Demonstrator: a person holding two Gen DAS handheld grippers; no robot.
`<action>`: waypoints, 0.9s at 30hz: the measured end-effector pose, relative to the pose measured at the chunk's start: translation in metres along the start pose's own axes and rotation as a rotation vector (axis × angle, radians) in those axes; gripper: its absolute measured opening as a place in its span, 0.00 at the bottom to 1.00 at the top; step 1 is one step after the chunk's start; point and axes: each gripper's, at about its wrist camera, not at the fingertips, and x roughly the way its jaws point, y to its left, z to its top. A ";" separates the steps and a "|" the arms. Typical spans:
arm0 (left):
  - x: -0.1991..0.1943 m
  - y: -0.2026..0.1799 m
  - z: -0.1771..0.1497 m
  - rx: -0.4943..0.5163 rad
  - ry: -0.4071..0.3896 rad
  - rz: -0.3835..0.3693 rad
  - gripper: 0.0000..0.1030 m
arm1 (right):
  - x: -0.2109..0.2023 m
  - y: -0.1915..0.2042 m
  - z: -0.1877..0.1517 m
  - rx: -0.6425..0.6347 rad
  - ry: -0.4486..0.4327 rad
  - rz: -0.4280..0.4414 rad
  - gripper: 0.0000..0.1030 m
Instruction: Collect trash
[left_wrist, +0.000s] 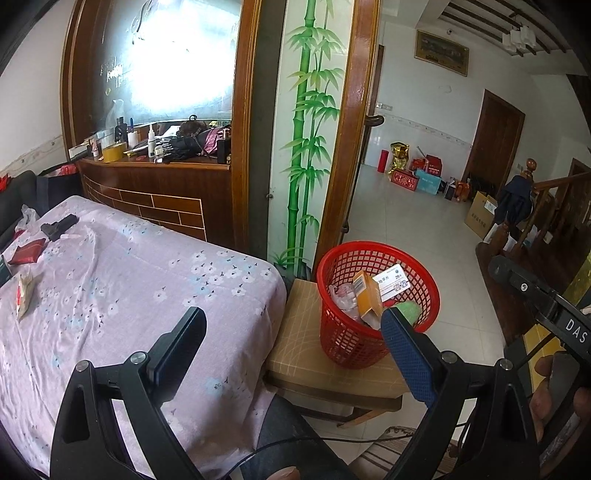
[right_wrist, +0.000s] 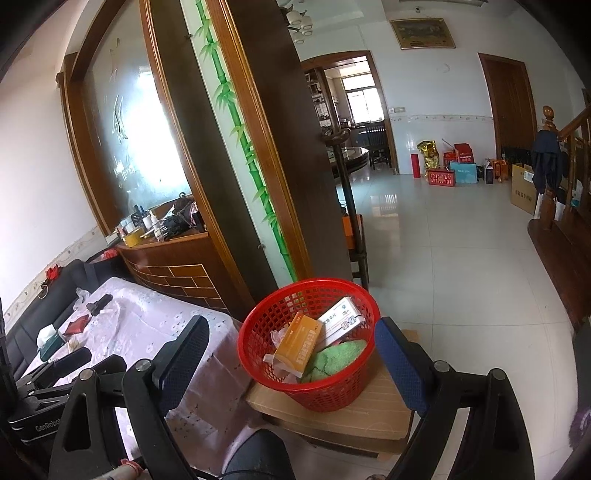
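Observation:
A red mesh basket (left_wrist: 343, 343) (right_wrist: 321, 395) stands on a low beige stool (left_wrist: 303, 350). It holds an orange box (left_wrist: 365, 295) (right_wrist: 299, 341), a white box (left_wrist: 391, 282) (right_wrist: 340, 319), a green cloth (right_wrist: 338, 356) and clear plastic. My right gripper (right_wrist: 291, 325) hovers open just above the basket's near rim with nothing between its fingers. To the left, my left gripper (left_wrist: 293, 315) is open and empty over the table corner. On the lilac floral tablecloth (left_wrist: 129, 266) lie a red packet (left_wrist: 27, 251), a beige wrapper (left_wrist: 24, 295) and a black object (left_wrist: 59, 225).
A wooden cabinet (left_wrist: 155, 184) cluttered with bottles stands behind the table, beside a bamboo-painted partition (left_wrist: 306, 147). A tiled floor (right_wrist: 443, 258) stretches to boxes (right_wrist: 450, 173) by the far wall. A wooden staircase (right_wrist: 561, 221) rises on the right. The person's knee (left_wrist: 288, 435) is below the grippers.

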 end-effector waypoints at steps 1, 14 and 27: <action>0.001 -0.001 0.000 0.000 0.001 0.001 0.92 | 0.000 0.000 0.000 -0.001 0.002 -0.001 0.91; 0.000 -0.001 0.000 0.006 -0.002 -0.001 0.92 | -0.001 0.000 0.001 0.000 0.001 -0.002 0.91; 0.000 -0.002 0.000 0.006 -0.002 0.000 0.92 | 0.000 -0.002 0.001 0.004 0.003 -0.003 0.91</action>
